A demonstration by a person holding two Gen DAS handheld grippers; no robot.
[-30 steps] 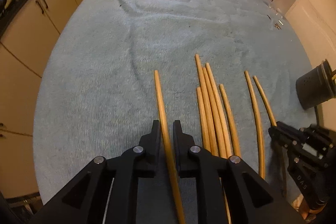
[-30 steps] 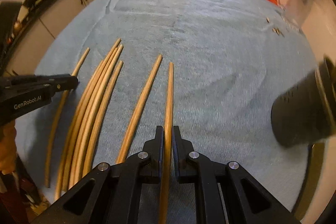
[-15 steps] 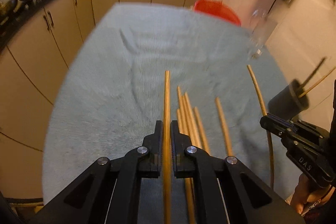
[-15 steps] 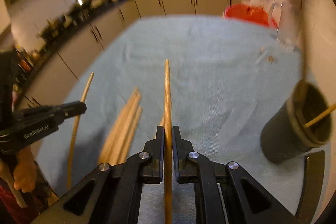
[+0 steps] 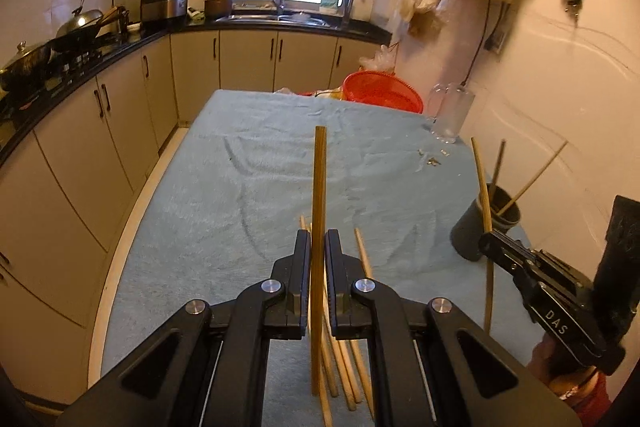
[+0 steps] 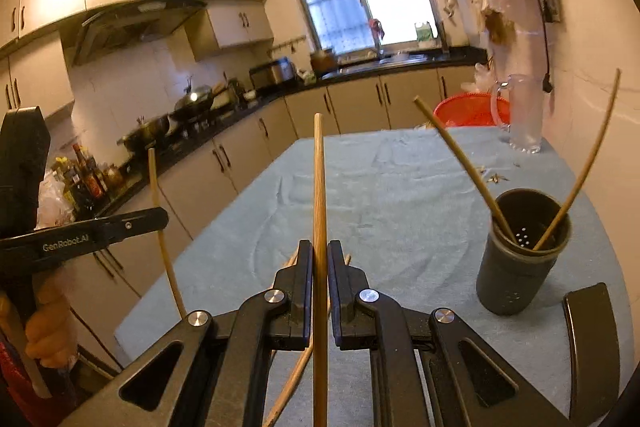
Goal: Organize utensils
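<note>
Kitchen, towel-covered worktop | left tool: clamped on chopstick, lifted | right tool: clamped on second chopstick, lifted | holder cup at 3 o'clock, two sticks inside | loose chopsticks on towel at 6 o'clock | step: carrying pair to cup | next: tip each stick upright over the cup mouth, release.
</note>
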